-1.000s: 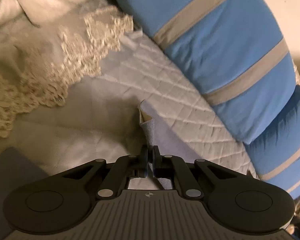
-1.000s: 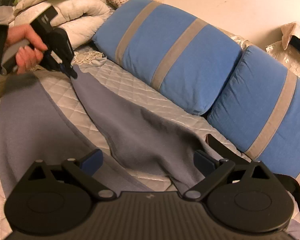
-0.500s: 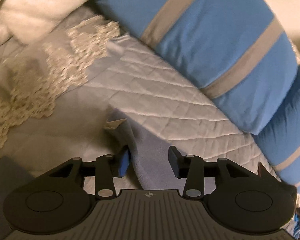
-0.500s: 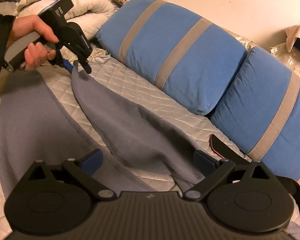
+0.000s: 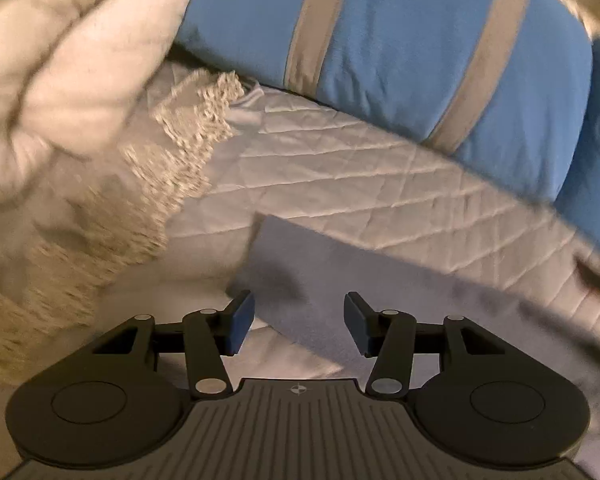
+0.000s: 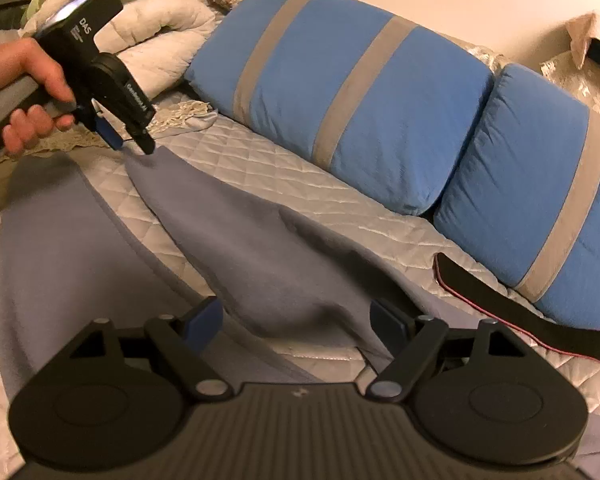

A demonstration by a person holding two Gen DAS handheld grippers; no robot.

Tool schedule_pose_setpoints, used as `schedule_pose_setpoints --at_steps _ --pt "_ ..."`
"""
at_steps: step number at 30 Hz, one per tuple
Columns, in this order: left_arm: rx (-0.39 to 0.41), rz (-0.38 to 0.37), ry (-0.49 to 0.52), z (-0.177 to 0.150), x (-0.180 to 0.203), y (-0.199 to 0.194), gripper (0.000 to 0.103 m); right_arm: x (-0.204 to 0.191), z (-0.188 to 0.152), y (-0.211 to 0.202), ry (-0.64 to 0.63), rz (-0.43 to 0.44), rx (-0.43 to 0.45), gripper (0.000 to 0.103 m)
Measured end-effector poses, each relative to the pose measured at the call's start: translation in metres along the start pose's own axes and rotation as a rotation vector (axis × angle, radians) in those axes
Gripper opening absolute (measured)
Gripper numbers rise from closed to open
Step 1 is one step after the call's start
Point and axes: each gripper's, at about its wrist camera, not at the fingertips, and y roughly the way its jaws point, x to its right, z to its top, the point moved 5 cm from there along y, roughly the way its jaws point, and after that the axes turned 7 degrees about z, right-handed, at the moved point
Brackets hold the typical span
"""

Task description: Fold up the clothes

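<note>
A grey-blue garment (image 6: 52,240) lies spread on the quilted bed cover (image 6: 280,168). Its long sleeve (image 6: 240,232) runs from the far left down to the near middle. My left gripper (image 6: 130,142), held in a hand, hovers just above the sleeve's far end with its jaws opening and nothing in them. In the left wrist view, that sleeve end (image 5: 340,280) lies flat below the left gripper (image 5: 298,316). My right gripper (image 6: 300,320) stands wide over the sleeve's near fold. Its jaws are closing, with cloth below and between them, and the pads do not press on it.
Two blue pillows with grey stripes (image 6: 340,92) (image 6: 540,184) line the far side of the bed. A white duvet (image 6: 160,40) and lace-edged cloth (image 5: 172,168) are piled at the far left. A black strap with a red edge (image 6: 500,300) lies at the right.
My left gripper opened and let go of the sleeve end, then rose and rolled; the sleeve end now lies flat. The right gripper's jaws have narrowed a little.
</note>
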Motion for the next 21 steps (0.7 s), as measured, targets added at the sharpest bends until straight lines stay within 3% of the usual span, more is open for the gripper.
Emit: schedule_pose_setpoints --at_steps 4,7,9,11,21 --pt "0.145 -0.091 0.303 -0.015 0.041 -0.029 0.048 0.005 -0.001 0.002 0.005 -0.030 -0.025 0.087" --pt "0.273 -0.181 0.607 -0.046 0.086 -0.048 0.048 0.014 -0.003 0.003 0.032 -0.053 -0.041 0.084" --pt "0.332 -0.200 0.797 -0.072 0.110 -0.054 0.049 0.018 -0.005 0.004 0.040 -0.061 -0.051 0.084" --pt "0.359 -0.209 0.921 -0.092 0.127 -0.056 0.049 0.020 -0.005 0.004 0.042 -0.060 -0.060 0.084" --pt "0.488 -0.173 1.130 -0.122 0.147 -0.047 0.049 0.010 -0.006 0.001 0.013 -0.020 -0.078 0.085"
